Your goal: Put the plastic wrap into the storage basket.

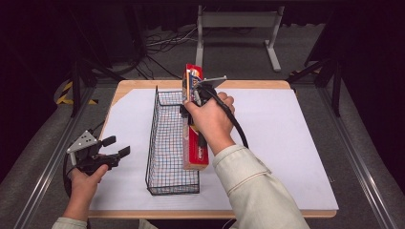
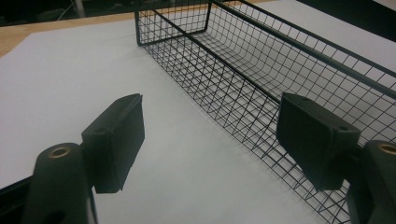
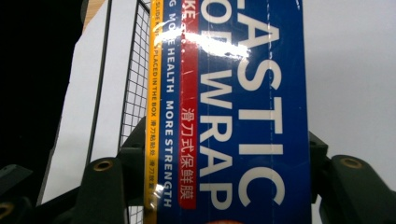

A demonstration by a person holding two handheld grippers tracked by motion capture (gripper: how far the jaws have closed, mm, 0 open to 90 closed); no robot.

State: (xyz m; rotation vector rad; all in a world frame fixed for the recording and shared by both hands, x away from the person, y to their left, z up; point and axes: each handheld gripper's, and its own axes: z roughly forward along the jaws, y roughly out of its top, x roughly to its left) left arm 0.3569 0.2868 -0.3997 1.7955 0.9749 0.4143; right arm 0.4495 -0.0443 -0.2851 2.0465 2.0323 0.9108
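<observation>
A long plastic-wrap box, red and blue with white lettering, hangs lengthwise over the right rim of the black wire basket. My right gripper is shut on it across its width, under the person's hand. In the right gripper view the box stands between both black jaws, its sides pressed by the pads. My left gripper rests low at the table's left front, open, pointing toward the basket. Its two pads stand wide apart with nothing between them, and the basket wall lies just ahead.
A white sheet covers the wooden table. A metal stand and cables lie on the floor beyond the far edge. Dark rails run along both sides of the table.
</observation>
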